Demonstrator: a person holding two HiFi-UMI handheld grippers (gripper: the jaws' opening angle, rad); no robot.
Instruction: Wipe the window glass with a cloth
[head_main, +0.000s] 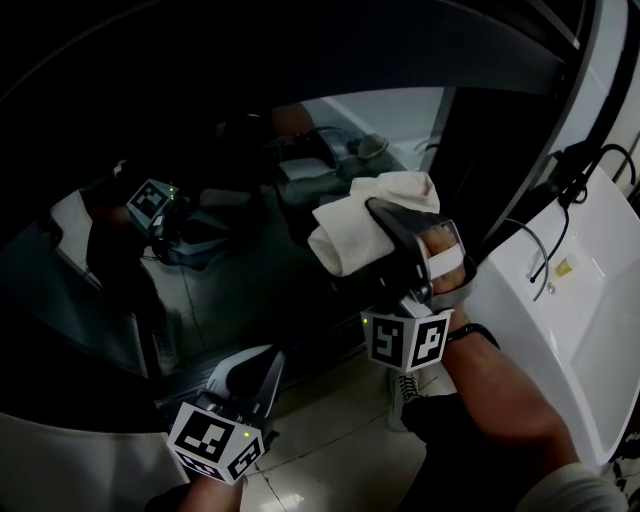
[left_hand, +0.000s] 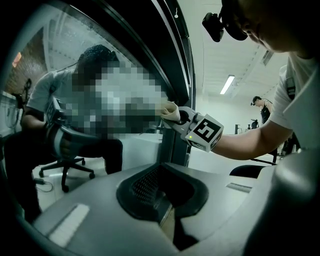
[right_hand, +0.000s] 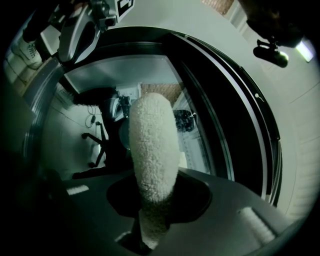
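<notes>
A dark, reflective window glass (head_main: 250, 280) fills the head view. My right gripper (head_main: 378, 212) is shut on a folded white cloth (head_main: 352, 232), which it holds up against the glass at centre right. In the right gripper view the fluffy cloth (right_hand: 152, 150) stands up from between the jaws of the right gripper (right_hand: 149, 227), in front of the pane (right_hand: 110, 85). My left gripper (head_main: 262, 365) hangs low at the bottom left, away from the glass. Its jaws (left_hand: 165, 209) are closed together with nothing held. From there I also see the cloth (left_hand: 170, 111).
A white panel (head_main: 570, 330) with black cables (head_main: 560, 200) stands at the right, beside a dark frame post (head_main: 480, 150). Tiled floor (head_main: 330, 440) and a shoe (head_main: 405, 392) lie below. A seated person on an office chair (left_hand: 65, 160) shows in the glass.
</notes>
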